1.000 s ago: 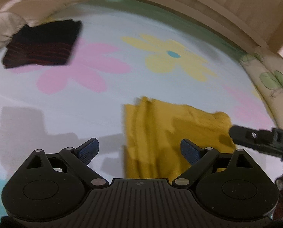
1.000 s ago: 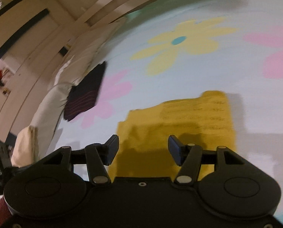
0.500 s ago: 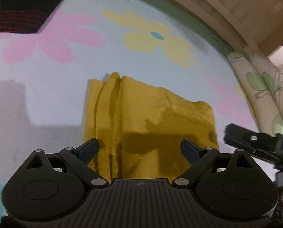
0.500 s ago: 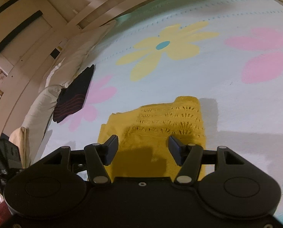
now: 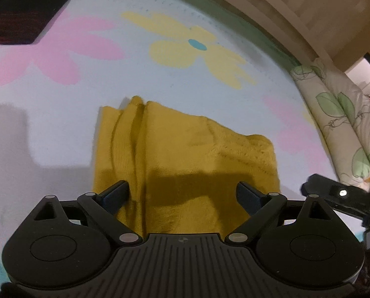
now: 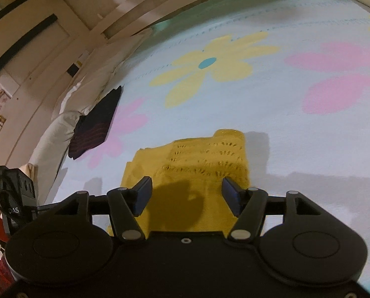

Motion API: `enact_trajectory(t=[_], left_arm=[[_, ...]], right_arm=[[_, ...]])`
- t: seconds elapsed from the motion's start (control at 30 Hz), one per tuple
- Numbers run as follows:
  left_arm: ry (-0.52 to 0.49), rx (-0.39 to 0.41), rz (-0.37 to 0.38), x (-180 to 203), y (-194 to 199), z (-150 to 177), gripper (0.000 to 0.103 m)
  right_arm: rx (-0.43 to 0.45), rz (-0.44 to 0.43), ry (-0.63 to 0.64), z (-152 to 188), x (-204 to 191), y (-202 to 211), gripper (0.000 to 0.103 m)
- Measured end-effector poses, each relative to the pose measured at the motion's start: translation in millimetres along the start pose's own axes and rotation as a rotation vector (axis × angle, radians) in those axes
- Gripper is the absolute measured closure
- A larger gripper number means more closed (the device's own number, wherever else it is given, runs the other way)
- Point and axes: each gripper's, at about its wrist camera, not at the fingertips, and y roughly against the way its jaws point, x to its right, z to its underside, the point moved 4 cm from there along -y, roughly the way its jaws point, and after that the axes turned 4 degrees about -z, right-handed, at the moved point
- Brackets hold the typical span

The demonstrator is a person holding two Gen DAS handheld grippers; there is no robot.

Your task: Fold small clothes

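A mustard-yellow knitted garment (image 5: 185, 154) lies folded on the pale blue flowered bedspread (image 5: 60, 114); it also shows in the right wrist view (image 6: 197, 168). My left gripper (image 5: 182, 195) is open and empty, hovering above the garment's near edge. My right gripper (image 6: 186, 193) is open and empty, also above the garment's near part. The right gripper's body shows at the right edge of the left wrist view (image 5: 339, 196). A dark garment with red stripes (image 5: 23, 22) lies folded at the far left; it also shows in the right wrist view (image 6: 95, 126).
A wooden bed frame (image 5: 284, 12) runs along the far edge. A leaf-print pillow (image 5: 346, 129) lies at the right. White pillows (image 6: 85, 99) lie along the left side in the right wrist view. The left gripper's body (image 6: 13, 198) shows at lower left there.
Both grippers stayed open and drew back slightly from the yellow garment; it sits a little farther and higher in the right wrist view. The garment has not moved on the bedspread.
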Motion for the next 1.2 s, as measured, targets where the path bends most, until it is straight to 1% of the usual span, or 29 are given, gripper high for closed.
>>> enact_trajectory(t=[0.1, 0.23, 0.33, 0.37, 0.43, 0.53, 0.6, 0.67, 0.8, 0.9, 0.97, 1.0, 1.03, 1.07, 1.1, 1.2], left_arm=[[0.004, -0.002, 0.005, -1.8, 2.4, -1.9, 0.009], [-0.005, 0.045, 0.015, 0.9, 16.5, -10.8, 0.009], [-0.004, 0.051, 0.022, 1.3, 19.2, -12.7, 0.009], [0.000, 0.049, 0.020, 1.1, 18.2, -13.0, 0.009], [0.005, 0.034, 0.043, 1.3, 14.4, -11.3, 0.009], [0.012, -0.009, 0.074, 1.6, 4.3, -6.4, 0.009], [0.012, -0.036, 0.074, 0.8, -2.0, -2.4, 0.009], [0.010, -0.031, 0.061, -2.8, -4.2, -1.0, 0.009], [0.035, -0.016, 0.058, -2.0, -2.3, -4.2, 0.009], [-0.003, -0.018, 0.065, 6.5, -5.4, -2.2, 0.011], [-0.013, -0.012, 0.027, 9.8, -5.9, -2.4, 0.018], [-0.005, -0.007, 0.000, 9.7, -5.1, -3.1, 0.031], [0.000, -0.001, -0.025, 8.6, -3.7, -3.7, 0.051], [-0.005, 0.006, -0.057, 8.2, -2.5, -4.1, 0.061], [-0.015, 0.006, -0.075, 8.1, -2.2, -4.2, 0.080], [-0.014, 0.011, -0.056, 7.9, 0.4, -1.6, 0.088]], right_arm=[[0.004, -0.006, -0.003, -1.9, 2.2, 3.1, 0.036], [0.004, -0.019, 0.002, -2.5, 1.7, 5.0, 0.036], [0.004, -0.024, 0.008, -3.8, 2.5, 4.7, 0.035], [0.002, -0.024, 0.007, -3.8, 3.1, 4.2, 0.035], [-0.004, -0.024, 0.007, -3.0, 4.2, 3.6, 0.035], [-0.010, -0.022, 0.009, -2.1, 6.0, 3.8, 0.035], [-0.010, -0.019, 0.008, -2.0, 7.3, 4.4, 0.035], [-0.011, -0.019, 0.006, -2.0, 8.5, 4.9, 0.035], [-0.017, -0.021, 0.010, -1.3, 8.7, 4.1, 0.035], [-0.023, -0.020, 0.011, 0.3, 8.8, 2.5, 0.035], [-0.026, -0.020, 0.010, 1.0, 9.3, 1.4, 0.035], [-0.027, -0.020, 0.010, 1.3, 9.3, 1.3, 0.035], [-0.027, -0.020, 0.011, 1.3, 9.4, 1.5, 0.035], [-0.026, -0.021, 0.011, 1.3, 9.4, 2.0, 0.035], [-0.026, -0.021, 0.011, 1.4, 9.3, 2.3, 0.034], [-0.025, -0.017, 0.010, 1.8, 9.5, 2.6, 0.034]])
